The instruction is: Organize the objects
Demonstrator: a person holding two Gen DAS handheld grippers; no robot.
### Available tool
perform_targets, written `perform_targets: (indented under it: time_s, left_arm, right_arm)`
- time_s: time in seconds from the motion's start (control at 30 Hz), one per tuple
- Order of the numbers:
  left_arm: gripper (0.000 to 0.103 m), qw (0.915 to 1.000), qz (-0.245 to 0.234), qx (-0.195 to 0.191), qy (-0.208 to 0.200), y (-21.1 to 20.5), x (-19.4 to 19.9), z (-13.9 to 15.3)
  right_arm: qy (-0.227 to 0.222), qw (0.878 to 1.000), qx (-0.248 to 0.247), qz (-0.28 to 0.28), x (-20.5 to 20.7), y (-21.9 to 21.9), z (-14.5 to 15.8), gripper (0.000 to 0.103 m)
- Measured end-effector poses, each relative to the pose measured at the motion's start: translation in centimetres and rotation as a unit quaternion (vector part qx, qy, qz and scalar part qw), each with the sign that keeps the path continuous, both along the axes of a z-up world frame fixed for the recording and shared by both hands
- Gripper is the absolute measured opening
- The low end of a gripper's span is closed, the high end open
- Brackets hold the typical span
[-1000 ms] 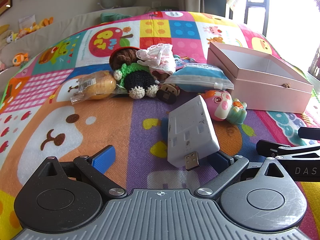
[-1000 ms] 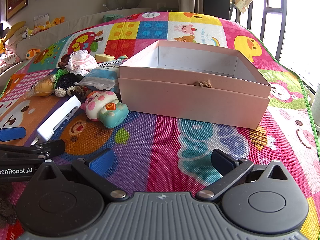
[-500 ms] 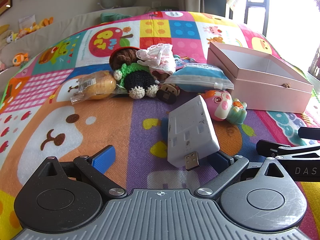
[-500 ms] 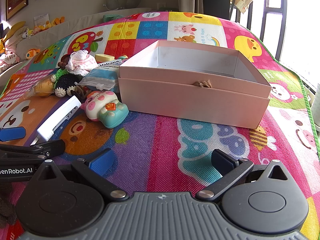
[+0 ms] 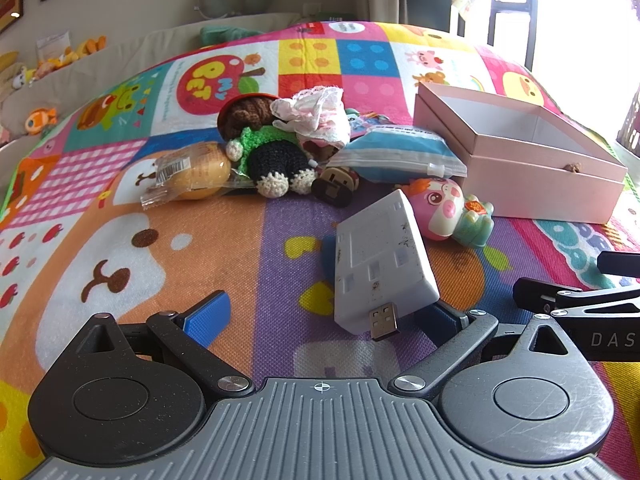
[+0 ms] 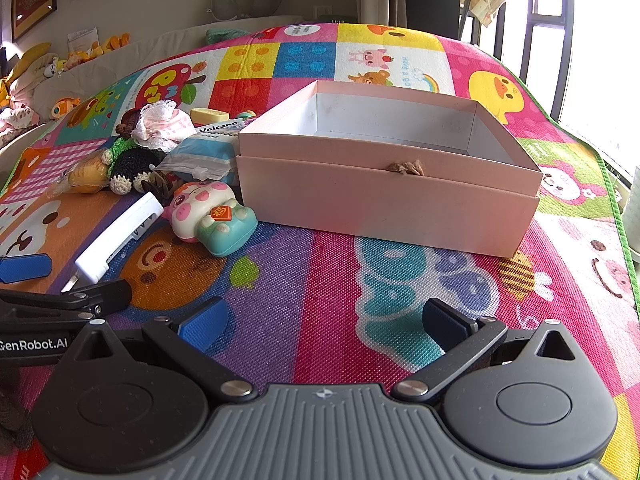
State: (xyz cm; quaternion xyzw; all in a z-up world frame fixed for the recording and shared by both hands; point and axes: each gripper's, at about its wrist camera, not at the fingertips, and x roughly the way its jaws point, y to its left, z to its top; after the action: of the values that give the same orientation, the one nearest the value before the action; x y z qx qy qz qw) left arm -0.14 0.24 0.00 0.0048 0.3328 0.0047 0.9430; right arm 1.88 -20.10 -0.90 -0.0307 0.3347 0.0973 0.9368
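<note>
A white USB hub [image 5: 382, 264] lies on the play mat, its near end resting against the right finger of my open left gripper [image 5: 320, 312]. It also shows in the right wrist view [image 6: 120, 236]. An open pink box [image 6: 384, 168] stands empty ahead of my open, empty right gripper [image 6: 326, 320]; it also shows in the left wrist view [image 5: 516, 156]. A pink pig toy [image 5: 450, 212] lies between hub and box, also in the right wrist view [image 6: 212, 216].
Behind the hub lie a crochet doll [image 5: 268, 152], a wrapped bun [image 5: 192, 176], a lace cloth [image 5: 316, 116], a blue pouch [image 5: 400, 152] and a small brown toy [image 5: 334, 186]. Plush toys sit on a ledge [image 6: 48, 72] at far left.
</note>
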Motion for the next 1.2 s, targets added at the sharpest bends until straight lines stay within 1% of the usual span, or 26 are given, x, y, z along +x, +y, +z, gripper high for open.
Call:
perform_targets:
  time_s: [0.27,0.4,0.5,0.53,0.6,0.67,0.7,0.73,0.77,0.8,0.9,0.93,0.97,1.0,1.07,1.1,1.17,1.2]
  left_arm:
    - [0.101,1.0,0.002,0.001,0.0,0.0,0.0,-0.1]
    - [0.101,1.0,0.001,-0.006,0.001,0.2,0.3,-0.1]
    - [0.1,0.9999,-0.009,-0.014,0.004,0.2,-0.2,0.2]
    - [0.099,0.9996,-0.015,-0.022,0.01,0.5,-0.7,0.6]
    - [0.099,0.9978,-0.026,-0.061,0.009,1.4,-2.0,1.8]
    - [0.099,0.9956,-0.028,-0.088,-0.01,2.0,-2.3,3.1]
    - [0.099,0.9953,-0.028,-0.091,-0.02,1.9,-2.0,3.6]
    - [0.099,0.9952,-0.031,-0.087,-0.031,1.7,-1.5,3.9]
    - [0.099,0.9958,-0.035,-0.076,-0.037,1.3,-0.8,4.0]
    - [0.099,0.9968,-0.04,-0.06,-0.033,0.8,0.0,3.8]
    - [0.098,0.9981,-0.056,-0.023,0.004,-0.7,2.2,2.8]
    - [0.096,0.998,-0.058,-0.018,0.014,-1.0,2.7,2.4]
    - [0.09,0.9979,-0.059,-0.016,0.021,-1.3,3.0,2.0]
    - [0.077,0.9977,-0.06,-0.016,0.026,-1.4,3.2,1.7]
    - [0.068,0.998,-0.057,-0.015,0.025,-1.5,3.2,1.3]
    - [0.064,0.9982,-0.055,-0.01,0.02,-1.6,3.2,1.2]
    - [0.062,0.9982,-0.058,-0.01,0.014,-1.4,2.8,1.0]
    - [0.059,0.9982,-0.058,-0.013,0.011,-1.3,2.6,1.1]
  right_arm:
    - [0.0,1.0,0.001,0.0,0.0,0.0,0.0,0.103]
    - [0.0,1.0,0.0,0.0,0.1,0.0,-0.1,0.103]
    - [0.003,1.0,0.004,0.007,0.1,-0.1,0.0,0.103]
    - [0.008,1.0,0.0,0.021,0.1,-0.2,0.0,0.103]
    - [0.026,0.999,0.004,0.047,0.2,-0.8,0.4,0.103]
    - [0.033,0.997,-0.004,0.067,-0.2,-1.1,0.5,0.103]
    - [0.035,0.997,-0.006,0.071,-0.5,-1.3,0.5,0.103]
    - [0.038,0.997,-0.009,0.071,-0.7,-1.3,0.6,0.103]
    - [0.04,0.997,-0.01,0.072,-1.2,-1.8,0.7,0.103]
    - [0.041,0.996,-0.011,0.073,-1.3,-1.9,0.7,0.103]
    - [0.044,0.996,-0.01,0.074,-1.2,-2.0,0.7,0.103]
    - [0.044,0.996,-0.01,0.074,-1.2,-2.0,0.7,0.103]
    - [0.043,0.996,-0.01,0.074,-1.2,-1.9,0.6,0.103]
    - [0.043,0.996,-0.011,0.075,-1.2,-1.9,0.6,0.103]
    - [0.043,0.996,-0.012,0.075,-1.2,-1.9,0.6,0.103]
    - [0.043,0.996,-0.013,0.075,-1.2,-1.9,0.6,0.103]
    - [0.043,0.996,-0.014,0.076,-1.2,-1.8,0.6,0.103]
    - [0.043,0.996,-0.015,0.076,-1.1,-1.8,0.6,0.103]
